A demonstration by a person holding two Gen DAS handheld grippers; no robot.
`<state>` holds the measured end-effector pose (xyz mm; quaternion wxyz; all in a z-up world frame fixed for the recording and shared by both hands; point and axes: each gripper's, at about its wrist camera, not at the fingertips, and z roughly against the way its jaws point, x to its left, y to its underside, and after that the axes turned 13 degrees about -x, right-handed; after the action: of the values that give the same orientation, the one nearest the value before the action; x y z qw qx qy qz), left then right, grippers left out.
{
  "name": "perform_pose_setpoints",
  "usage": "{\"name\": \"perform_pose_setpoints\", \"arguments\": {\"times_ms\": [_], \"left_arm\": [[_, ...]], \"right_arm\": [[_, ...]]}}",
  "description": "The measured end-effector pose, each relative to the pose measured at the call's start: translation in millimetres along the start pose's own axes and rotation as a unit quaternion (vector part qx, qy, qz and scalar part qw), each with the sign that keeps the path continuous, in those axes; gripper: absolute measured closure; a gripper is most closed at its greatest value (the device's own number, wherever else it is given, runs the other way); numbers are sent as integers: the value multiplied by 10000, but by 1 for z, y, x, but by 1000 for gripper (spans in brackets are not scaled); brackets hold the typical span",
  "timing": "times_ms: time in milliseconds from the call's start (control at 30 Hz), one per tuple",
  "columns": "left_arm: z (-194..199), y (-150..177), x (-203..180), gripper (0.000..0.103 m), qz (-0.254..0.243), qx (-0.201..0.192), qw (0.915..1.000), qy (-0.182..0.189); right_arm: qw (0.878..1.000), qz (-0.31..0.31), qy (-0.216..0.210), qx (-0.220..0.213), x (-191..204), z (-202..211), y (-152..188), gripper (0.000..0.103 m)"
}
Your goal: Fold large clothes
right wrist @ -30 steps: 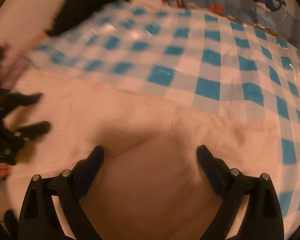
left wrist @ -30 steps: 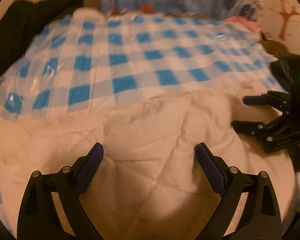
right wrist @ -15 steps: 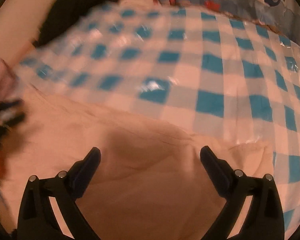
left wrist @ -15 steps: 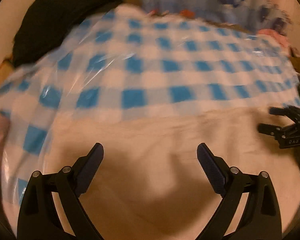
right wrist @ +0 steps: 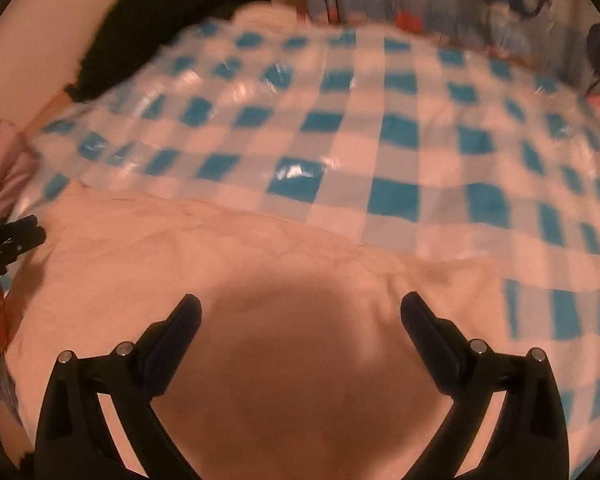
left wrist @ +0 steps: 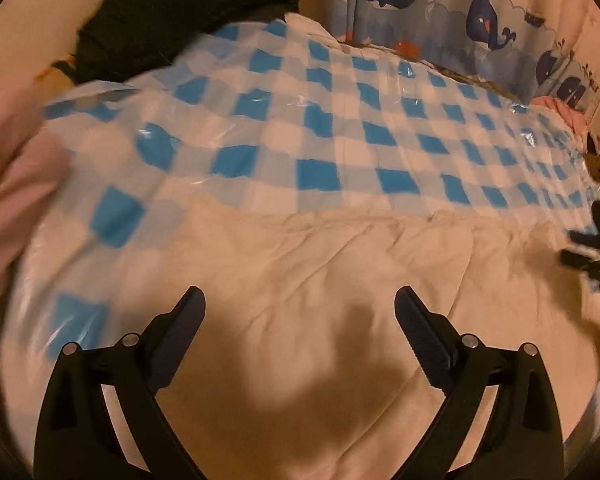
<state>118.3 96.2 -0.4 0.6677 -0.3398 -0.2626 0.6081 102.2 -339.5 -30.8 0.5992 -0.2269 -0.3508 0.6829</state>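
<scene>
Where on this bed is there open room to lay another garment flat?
The checkered plastic sheet is bare between the cream garment and the whale curtain. Crowded: black clothing at the far left corner, pink fabric along the left edge.

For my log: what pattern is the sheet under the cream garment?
Blue-and-white check on the glossy sheet, clearest in the left wrist view.

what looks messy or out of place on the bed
The cream garment lies wrinkled, its far edge wavy. A black garment sits bunched at the far left corner, half off the checked plastic sheet. Nothing looks damaged.
</scene>
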Motion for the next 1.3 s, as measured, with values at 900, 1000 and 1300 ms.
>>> {"name": "perform_pose_setpoints", "arguments": {"times_ms": [900, 1000, 1300], "left_arm": [[11, 75, 27, 7, 570, -246, 9978, 230], [10, 75, 27, 7, 555, -217, 9980, 230], [15, 81, 15, 7, 307, -341, 9989, -28]], "right_arm": [[9939, 685, 506, -707, 31, 3, 73, 7], [9938, 732, 591, -590, 34, 6, 67, 7], [9954, 720, -266, -579, 98, -32, -5, 7]]}}
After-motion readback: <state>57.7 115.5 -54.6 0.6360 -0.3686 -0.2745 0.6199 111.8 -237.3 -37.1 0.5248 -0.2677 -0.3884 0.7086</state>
